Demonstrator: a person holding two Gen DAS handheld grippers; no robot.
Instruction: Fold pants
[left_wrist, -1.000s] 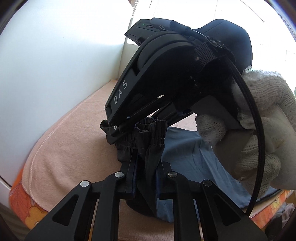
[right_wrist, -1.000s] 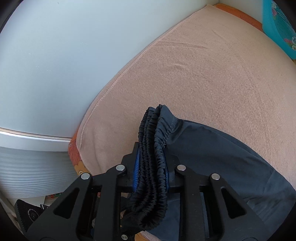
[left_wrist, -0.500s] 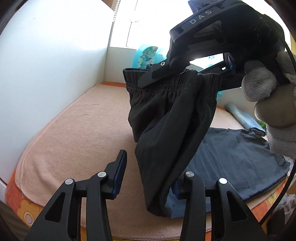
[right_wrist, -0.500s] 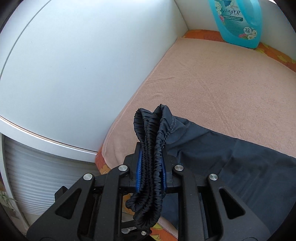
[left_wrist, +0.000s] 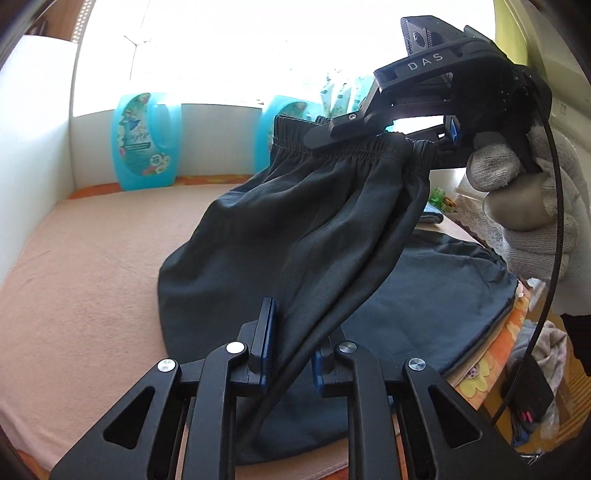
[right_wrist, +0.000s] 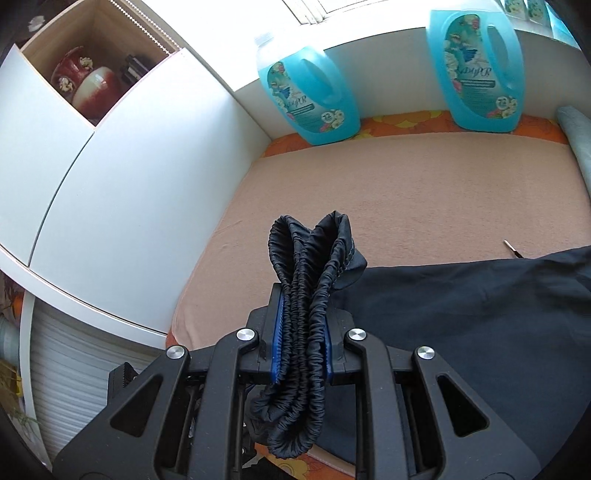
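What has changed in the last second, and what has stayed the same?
The right gripper has lifted the waistband up from the pink blanket, so the pants now hang stretched between both grippers. The left gripper let go of the fabric, opened, and has just been closing again on a lower fold. The right gripper stayed shut on the bunched waistband, and part of the pants still lies on the blanket.
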